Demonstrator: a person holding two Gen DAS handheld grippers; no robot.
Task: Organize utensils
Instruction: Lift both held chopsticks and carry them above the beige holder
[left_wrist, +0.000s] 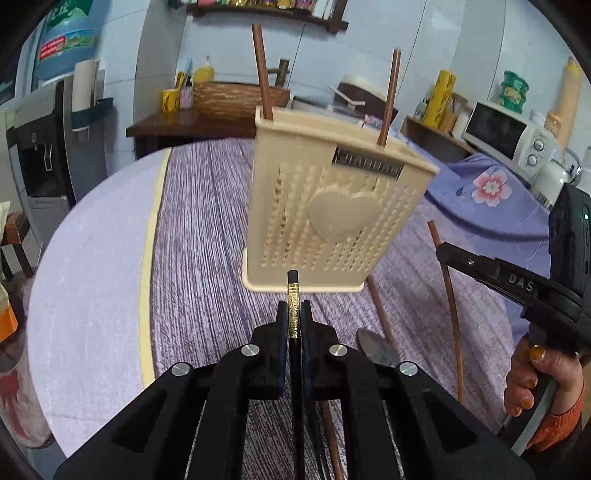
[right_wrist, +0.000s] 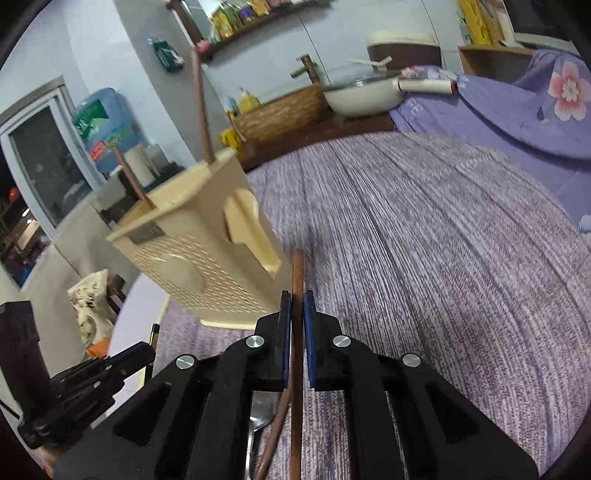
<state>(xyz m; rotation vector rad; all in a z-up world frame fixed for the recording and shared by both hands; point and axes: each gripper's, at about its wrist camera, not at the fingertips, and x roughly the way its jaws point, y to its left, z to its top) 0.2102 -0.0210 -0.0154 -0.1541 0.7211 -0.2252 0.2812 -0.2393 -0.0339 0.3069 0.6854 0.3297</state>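
A beige perforated plastic utensil holder (left_wrist: 332, 206) with a raised heart on its front and a small metallic label near the rim is seen standing on its flat base upon the table. Two brown wooden chopsticks (left_wrist: 263, 74) are lodged upright in it, one at each end of the opening. The left gripper (left_wrist: 294, 308) is pressed together on a black chopstick with a gold patterned band (left_wrist: 293, 306), whose tip points at the holder's base. The right gripper (right_wrist: 297, 299) is clamped on a brown wooden chopstick (right_wrist: 297, 280), held beside the holder's end wall with its hanging bracket. A metal spoon (left_wrist: 376, 349) and further brown chopsticks (left_wrist: 448, 280) are observed lying on the purple streaked tablecloth (left_wrist: 207, 229). A hand with painted nails (left_wrist: 532, 384) is noted on the right gripper's handle. Behind, a woven basket (left_wrist: 236, 98), a white microwave (left_wrist: 506, 134), a white pan (right_wrist: 364, 98), a water dispenser bottle (left_wrist: 66, 40) and a wall shelf (left_wrist: 266, 11) are recorded.
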